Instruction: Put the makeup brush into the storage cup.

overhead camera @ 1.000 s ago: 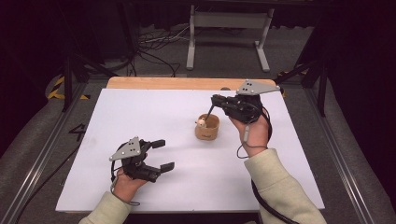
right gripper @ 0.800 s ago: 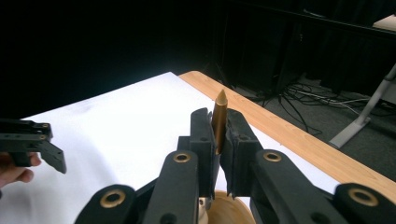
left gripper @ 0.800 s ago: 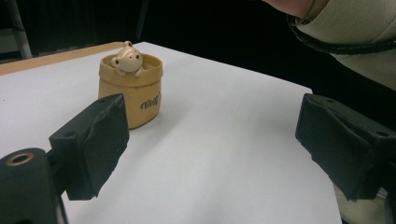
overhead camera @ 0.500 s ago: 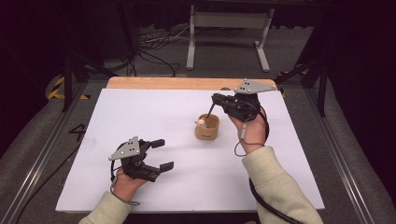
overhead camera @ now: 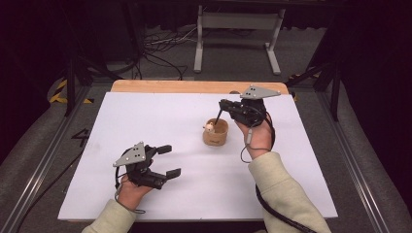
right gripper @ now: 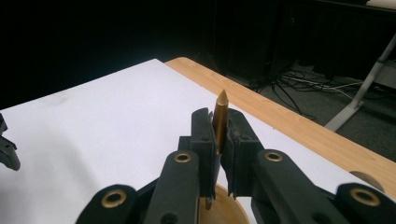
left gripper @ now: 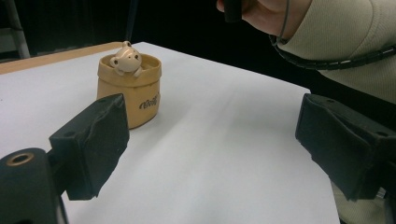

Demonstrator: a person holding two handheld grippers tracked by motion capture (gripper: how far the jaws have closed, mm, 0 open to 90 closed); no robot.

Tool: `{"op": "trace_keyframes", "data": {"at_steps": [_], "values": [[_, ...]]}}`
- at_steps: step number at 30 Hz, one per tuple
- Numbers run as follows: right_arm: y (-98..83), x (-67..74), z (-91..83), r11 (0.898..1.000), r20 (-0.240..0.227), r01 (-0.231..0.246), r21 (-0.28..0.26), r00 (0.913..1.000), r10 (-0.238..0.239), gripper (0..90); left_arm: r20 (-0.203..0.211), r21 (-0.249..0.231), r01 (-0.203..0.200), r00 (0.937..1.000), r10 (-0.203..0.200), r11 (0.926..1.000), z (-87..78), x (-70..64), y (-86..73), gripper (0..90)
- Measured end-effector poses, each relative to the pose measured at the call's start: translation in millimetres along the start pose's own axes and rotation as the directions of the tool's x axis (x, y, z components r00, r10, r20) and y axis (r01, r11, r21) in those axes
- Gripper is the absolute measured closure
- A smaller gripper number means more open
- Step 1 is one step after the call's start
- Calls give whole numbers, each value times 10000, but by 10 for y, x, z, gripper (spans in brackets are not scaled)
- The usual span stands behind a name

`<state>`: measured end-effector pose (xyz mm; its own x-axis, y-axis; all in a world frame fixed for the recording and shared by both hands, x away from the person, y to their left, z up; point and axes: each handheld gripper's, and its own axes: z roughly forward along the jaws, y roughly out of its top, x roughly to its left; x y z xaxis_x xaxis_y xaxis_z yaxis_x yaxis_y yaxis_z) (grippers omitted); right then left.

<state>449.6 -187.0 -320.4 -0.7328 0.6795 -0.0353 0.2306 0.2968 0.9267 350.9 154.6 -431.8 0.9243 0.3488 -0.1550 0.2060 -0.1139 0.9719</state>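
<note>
While the right tool (overhead camera: 224, 108) hangs over the small tan pot (overhead camera: 215, 132) near the middle of the white surface (overhead camera: 145, 116), its jaws are pressed together on a slim gold pen (right gripper: 219, 119). In the right gripper view the pen's pointed tip rises above the jaws, and the pot's rim (right gripper: 224, 205) sits just below them. From above, the pen (overhead camera: 219, 115) slants down toward the pot's mouth (whether it touches the pot cannot be told). A little bear figure (left gripper: 125, 58) peeks over the pot's rim, and dark lettering marks the pot's side (left gripper: 135, 93) in the left gripper view.

Well apart from the pot, the left tool (overhead camera: 167, 160) rests low over the near left part of the surface, its jaws spread wide with nothing between them. A pale sleeve (overhead camera: 284, 194) covers the person's right forearm, and a black cable (overhead camera: 272, 213) trails beside it. Beyond the surface's wooden far edge (overhead camera: 194, 86), cables lie on the grey floor (overhead camera: 160, 41) beside a metal stand (overhead camera: 238, 29).
</note>
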Motion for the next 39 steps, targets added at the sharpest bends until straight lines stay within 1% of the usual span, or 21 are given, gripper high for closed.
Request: {"op": "trace_keyframes", "data": {"at_steps": [17, 23, 24, 25, 26, 27, 31, 32, 36, 39], "values": [[-167, -7, 172, 9990, 2, -138, 414, 9999, 138, 835, 36, -18, 80, 10000, -80, 10000, -4, 2, 1, 107], [-191, 2, 197, 9987, -19, -112, 491, 9999, 113, 831, 38, -22, 85, 10000, -85, 10000, -5, 0, 2, 107], [-195, 2, 199, 9987, 11, -63, 512, 10000, 62, 810, 46, -21, 85, 10000, -85, 10000, -7, 1, 2, 107], [-196, 3, 198, 9987, 66, -66, 496, 10000, 63, 764, 46, -21, 85, 10000, -85, 10000, -7, 1, 2, 107], [-196, 3, 198, 9987, 66, -66, 496, 10000, 63, 764, 38, -35, 74, 10000, -74, 10000, -9, 2, 4, 107], [-195, -1, 188, 9993, 272, -95, 365, 9996, 85, 642, 34, -53, 53, 10000, -52, 10000, -10, 2, 5, 107], [-190, -26, 131, 9999, 630, -116, 100, 9980, 110, 512, 62, -34, 81, 9999, -81, 10000, -10, 2, 4, 107], [-190, -26, 131, 9999, 630, -116, 100, 9980, 110, 512, 71, -21, 82, 9999, -81, 10000, -12, 2, 4, 107], [-173, -45, 55, 9999, 887, -88, -118, 9960, 98, 394, 56, -15, 67, 10000, -67, 10000, -22, 9, 6, 106], [-157, -38, -9, 9996, 876, 5, -265, 9962, 18, 335, -4, -26, 53, 10000, -53, 10000, -38, 11, 9, 104]]}}
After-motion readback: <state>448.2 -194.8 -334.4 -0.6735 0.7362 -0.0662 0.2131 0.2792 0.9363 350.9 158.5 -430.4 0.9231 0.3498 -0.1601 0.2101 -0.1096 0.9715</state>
